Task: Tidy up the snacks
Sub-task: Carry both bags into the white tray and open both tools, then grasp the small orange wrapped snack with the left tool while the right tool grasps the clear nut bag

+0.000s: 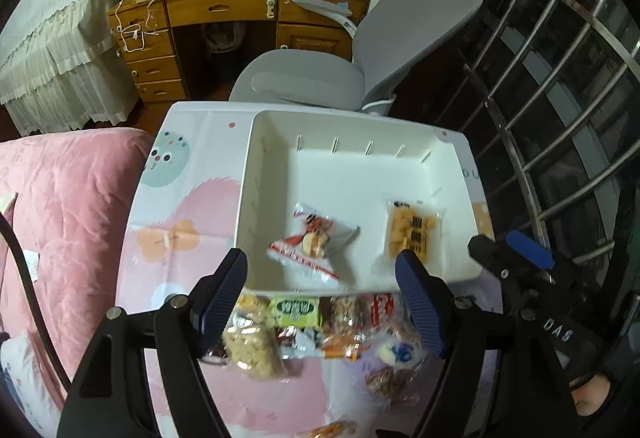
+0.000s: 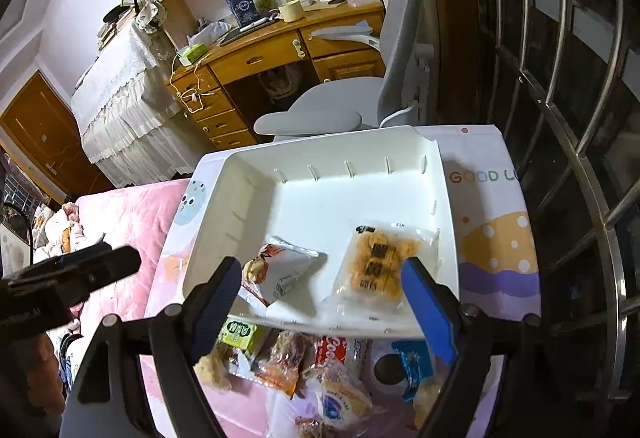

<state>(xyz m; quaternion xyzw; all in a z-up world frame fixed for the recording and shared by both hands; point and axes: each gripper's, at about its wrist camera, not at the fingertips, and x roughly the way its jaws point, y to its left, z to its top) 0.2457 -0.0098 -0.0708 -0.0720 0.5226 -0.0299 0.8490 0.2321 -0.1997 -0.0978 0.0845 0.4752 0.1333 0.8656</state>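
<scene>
left gripper [image 1: 322, 292]: jaws spread wide, holding nothing, above the near rim of the bin.
right gripper [image 2: 322, 302]: jaws likewise wide, empty.
snack pile [image 2: 304, 370]: loose packets on the worktop, just before the white bin [image 1: 360, 126].
in bin: red-white packet [image 1: 316, 244], orange packet [image 1: 412, 230].
handling: likely light, crinkly, slippery film, crushable; pinch a sealed edge.

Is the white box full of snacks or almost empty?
Almost empty. Only two packets lie in the white box: a red-and-white packet and an orange cracker packet. The snack pile sits outside it.
</scene>
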